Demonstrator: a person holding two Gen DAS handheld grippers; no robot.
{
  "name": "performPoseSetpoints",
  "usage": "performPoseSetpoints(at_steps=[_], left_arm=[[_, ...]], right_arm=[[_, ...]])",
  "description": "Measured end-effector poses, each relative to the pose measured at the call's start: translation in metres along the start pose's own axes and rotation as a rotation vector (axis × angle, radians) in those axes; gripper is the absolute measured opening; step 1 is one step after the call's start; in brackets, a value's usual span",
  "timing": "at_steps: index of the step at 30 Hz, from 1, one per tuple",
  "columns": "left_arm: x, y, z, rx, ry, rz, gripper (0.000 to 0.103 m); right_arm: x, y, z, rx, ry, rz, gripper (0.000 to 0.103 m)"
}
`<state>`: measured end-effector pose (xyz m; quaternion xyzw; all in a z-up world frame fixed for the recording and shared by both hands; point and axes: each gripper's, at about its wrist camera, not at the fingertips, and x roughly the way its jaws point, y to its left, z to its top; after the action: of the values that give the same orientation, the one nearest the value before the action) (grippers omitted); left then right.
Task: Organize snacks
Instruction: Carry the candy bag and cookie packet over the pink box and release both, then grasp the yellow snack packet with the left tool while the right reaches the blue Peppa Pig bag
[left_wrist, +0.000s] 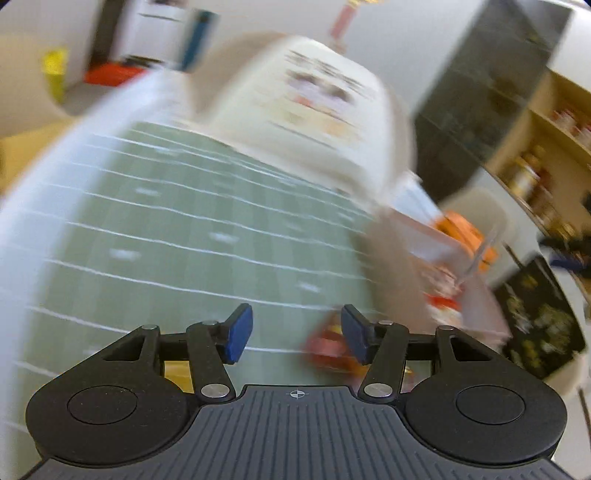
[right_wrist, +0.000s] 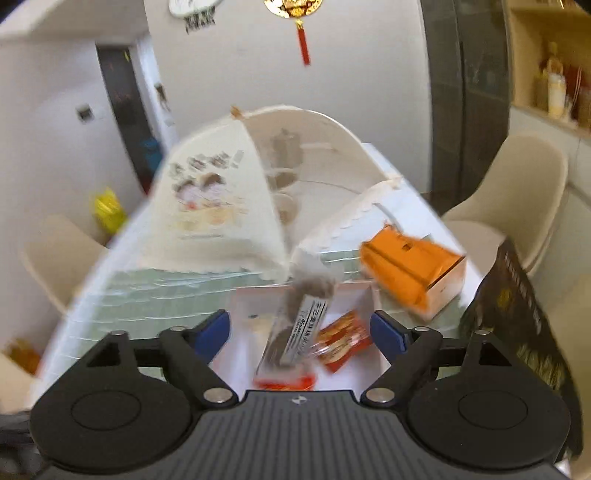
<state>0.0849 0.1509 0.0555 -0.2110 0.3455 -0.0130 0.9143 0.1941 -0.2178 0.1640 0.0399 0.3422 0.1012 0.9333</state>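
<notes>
My right gripper (right_wrist: 299, 332) is open above a white tray (right_wrist: 371, 295) on the table. In the tray lie a long clear pack with a dark snack (right_wrist: 295, 332), a red-orange snack packet (right_wrist: 343, 341) and another red packet (right_wrist: 284, 382). My left gripper (left_wrist: 293, 338) is open and empty over the green striped tablecloth (left_wrist: 184, 229). A red and yellow snack packet (left_wrist: 327, 347) lies blurred just behind its right finger. The tray with packets also shows in the left wrist view (left_wrist: 443, 273), blurred.
A folding mesh food cover (right_wrist: 221, 199) stands on the table behind the tray. An orange box (right_wrist: 413, 269) lies right of the tray. A black box (right_wrist: 517, 325) stands at the right edge. Cream chairs (right_wrist: 517, 192) surround the table.
</notes>
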Motion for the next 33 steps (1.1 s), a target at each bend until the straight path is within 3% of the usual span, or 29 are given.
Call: performPoseSetpoints(at_steps=[1,3,6,11,13,17,20,23,26,33], left_arm=[[-0.006,0.015,0.001,-0.010,-0.008,0.032,0.059],[-0.010,0.047,-0.001,-0.028,0.023,0.096,0.059],[-0.008,0.068,-0.012,-0.018,0.100,0.115,0.059],[-0.007,0.048,-0.042,0.121,0.176,0.032,0.062],[-0.007,0.032,-0.050,0.180,0.188,0.025,0.063],[-0.006,0.010,-0.062,0.183,0.224,-0.026,0.063],[-0.009,0.000,-0.072,0.211,0.246,-0.025,0.064],[-0.008,-0.003,-0.072,0.237,0.242,0.031,0.066],[-0.009,0.005,-0.066,0.227,0.225,0.080,0.067],[-0.004,0.003,-0.063,0.209,0.259,0.008,0.063]], right_arm=[[0.006,0.006,-0.004,-0.024,0.013,0.002,0.083],[0.013,0.016,-0.026,-0.039,0.061,0.108,0.083],[0.030,0.031,-0.061,-0.049,0.166,0.236,0.083],[0.053,0.062,-0.110,-0.103,0.302,0.317,0.083],[0.059,0.075,-0.118,-0.147,0.314,0.337,0.083],[0.074,0.109,-0.121,-0.278,0.287,0.331,0.083],[0.089,0.128,-0.121,-0.296,0.303,0.309,0.083],[0.079,0.142,-0.128,-0.305,0.345,0.414,0.083],[0.055,0.154,-0.149,-0.392,0.370,0.470,0.083],[0.022,0.180,-0.213,-0.470,0.497,0.587,0.083]])
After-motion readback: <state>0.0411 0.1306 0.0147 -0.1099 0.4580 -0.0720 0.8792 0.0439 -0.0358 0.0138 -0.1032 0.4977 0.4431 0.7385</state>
